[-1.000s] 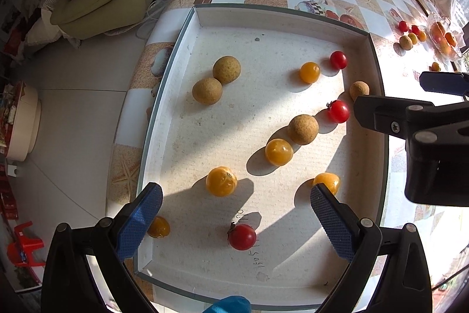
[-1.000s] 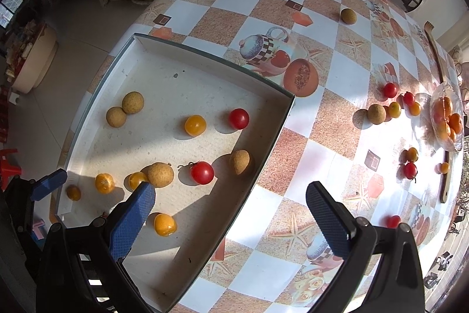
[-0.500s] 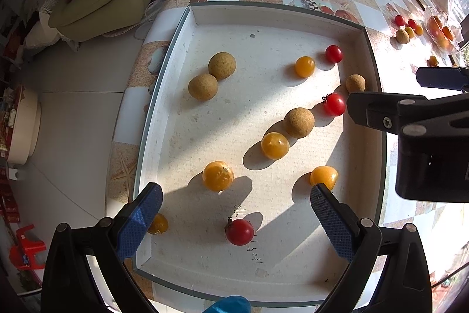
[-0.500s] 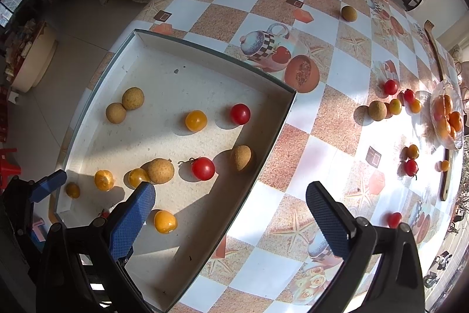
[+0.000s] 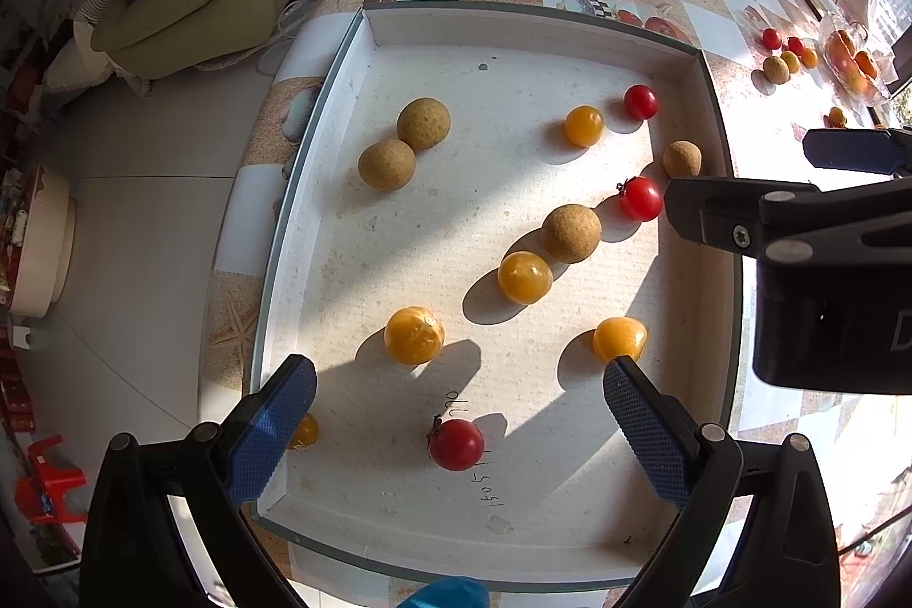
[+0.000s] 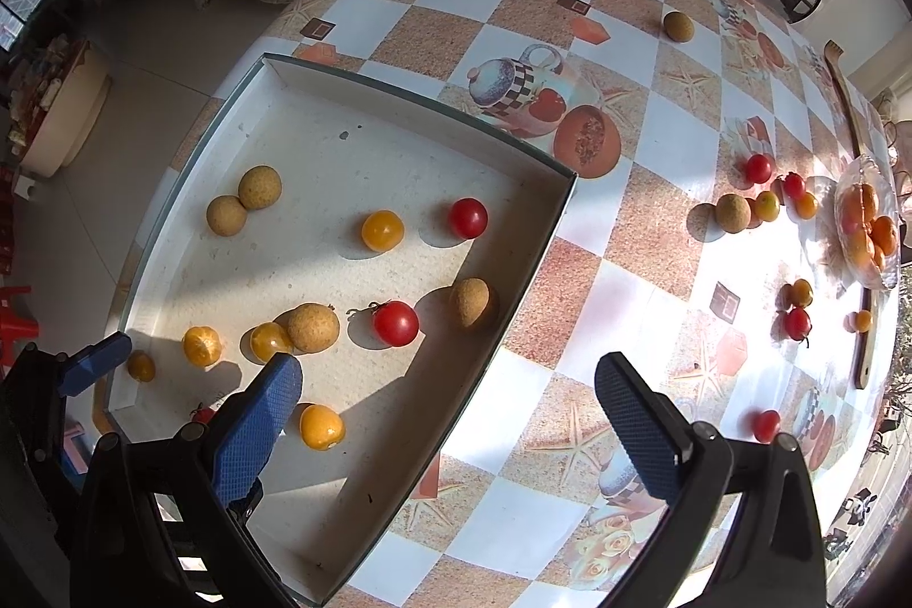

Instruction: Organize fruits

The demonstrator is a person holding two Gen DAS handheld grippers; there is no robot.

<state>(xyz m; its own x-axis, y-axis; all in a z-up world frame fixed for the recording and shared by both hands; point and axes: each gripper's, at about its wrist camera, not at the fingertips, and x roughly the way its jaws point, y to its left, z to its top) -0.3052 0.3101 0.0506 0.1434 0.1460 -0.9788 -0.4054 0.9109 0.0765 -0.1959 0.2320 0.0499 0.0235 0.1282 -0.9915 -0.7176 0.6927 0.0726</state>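
Left wrist view: the left gripper hangs with its blue pads spread wide and empty above the near end of a shallow white tray, where a red cherry tomato lies on the floor between the fingers and just ahead of them. An orange cherry tomato sits beyond it, another orange one touches the edge of the right pad in the picture, and a small orange fruit is half hidden behind the left pad. If the red tomato is the target, the grip would do best to come straight down, centred on it, and close gently, since thin skin bruises and a round fruit rolls when nudged off-centre. The right gripper is likewise spread and carrying nothing, straddling the tray's right wall. Only the right wrist view shows what lies outside the tray on the checked tablecloth: a cluster of red, orange and tan fruit beside a glass dish, more tomatoes nearer, and a lone tan fruit far off. The left view alone shows the handwriting on the tray floor.
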